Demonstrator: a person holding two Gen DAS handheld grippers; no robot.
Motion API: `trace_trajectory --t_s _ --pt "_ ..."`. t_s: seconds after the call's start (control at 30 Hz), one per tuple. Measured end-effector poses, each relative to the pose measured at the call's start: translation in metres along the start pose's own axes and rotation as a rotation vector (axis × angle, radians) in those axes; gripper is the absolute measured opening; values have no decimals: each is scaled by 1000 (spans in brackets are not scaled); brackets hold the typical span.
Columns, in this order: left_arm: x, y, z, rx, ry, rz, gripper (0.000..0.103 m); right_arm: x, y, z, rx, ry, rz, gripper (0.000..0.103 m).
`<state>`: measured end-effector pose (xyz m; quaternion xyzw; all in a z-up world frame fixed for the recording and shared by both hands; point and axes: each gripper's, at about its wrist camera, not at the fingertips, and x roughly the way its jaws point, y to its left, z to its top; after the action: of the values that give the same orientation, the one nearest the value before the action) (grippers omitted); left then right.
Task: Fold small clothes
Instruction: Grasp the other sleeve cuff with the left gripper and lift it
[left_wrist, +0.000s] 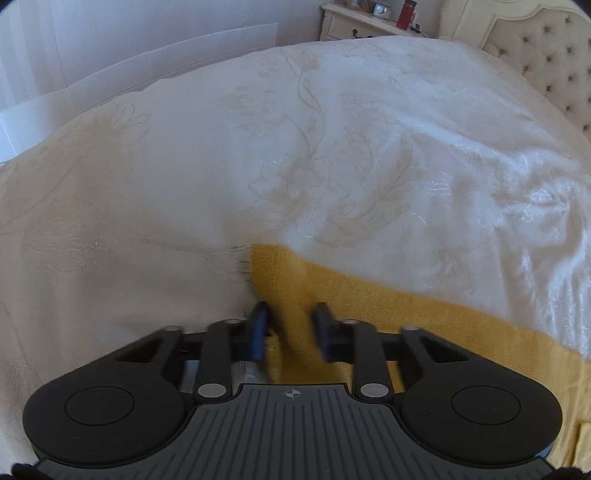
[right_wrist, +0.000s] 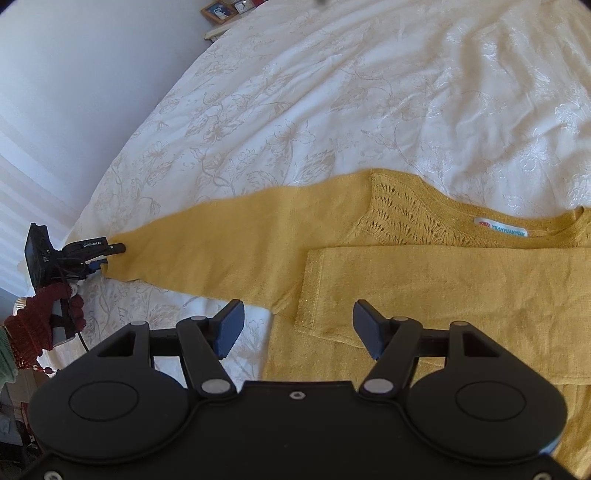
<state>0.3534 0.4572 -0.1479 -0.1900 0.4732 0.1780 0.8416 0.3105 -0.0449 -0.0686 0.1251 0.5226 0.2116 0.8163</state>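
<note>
Sweater (right_wrist: 424, 280), a mustard-yellow knit one, lies flat on the bed (right_wrist: 332, 92), on a white cover with a pale flower pattern, and it is the garment to fold. Nearest in the right wrist view, the right tool (right_wrist: 297, 328) hangs just above the folded-in sleeve (right_wrist: 461, 280), which lies across the chest; its fingers are spread wide and hold nothing. A little farther, the white neck label (right_wrist: 501, 232) and the open lace stitch at the shoulder show. To the left the other sleeve (right_wrist: 229, 243) stretches out straight over the cover, and at its far end the left tool (right_wrist: 110, 254) meets the cuff. In the left wrist view the fingers of this tool (left_wrist: 291, 332) stand close on both sides of a raised ridge of the yellow knit, so I judge that they pinch the cuff, though blur makes the contact not fully sure. The fabric looks thin, light and very soft; it will hang and sag where it is not supported, and it may stretch or catch on the lace part. A good hold is therefore at the firmer edges: cuff, hem or shoulder seam. Far behind, a nightstand (left_wrist: 354, 26) and a padded headboard (left_wrist: 535, 59) are seen.
</note>
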Motion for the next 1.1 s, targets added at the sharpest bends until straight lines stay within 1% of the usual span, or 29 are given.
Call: trace_trajectory --t_s 0.07,0.13,0.23,0.3,0.43,0.6,0.73,0.83,0.9,1.0,1.1 --pt "-9 3 0 -64 -10 -48 9 -2 -3 -4 13 4 2 69" --pt "-21 -1 0 -82 -31 -73 9 -4 -7 -9 22 7 1 69" --pt "-46 -17 -4 -73 -51 -132 9 -8 -14 -17 27 6 1 69" --pt "-65 -33 -5 -67 -69 -184 9 -12 -20 -23 34 2 2 69" --pt "-105 -78 -8 -44 -118 -297 8 -23 -36 -37 57 -10 6 69" --pt "-148 -156 -15 12 -186 -424 8 -45 -64 -55 84 -34 26 69" --pt "-173 -226 -33 93 -208 -502 8 -70 -92 -67 125 -67 40 69" --pt "-177 -279 -56 149 -193 -577 8 -90 -119 -76 166 -96 38 69" --pt "-173 -319 -76 185 -162 -627 8 -102 -138 -83 196 -110 29 69" --pt "-165 -367 -112 218 -114 -692 8 -117 -163 -92 231 -126 14 69" --pt "-153 -414 -148 265 -69 -727 8 -131 -187 -102 263 -136 -2 69"
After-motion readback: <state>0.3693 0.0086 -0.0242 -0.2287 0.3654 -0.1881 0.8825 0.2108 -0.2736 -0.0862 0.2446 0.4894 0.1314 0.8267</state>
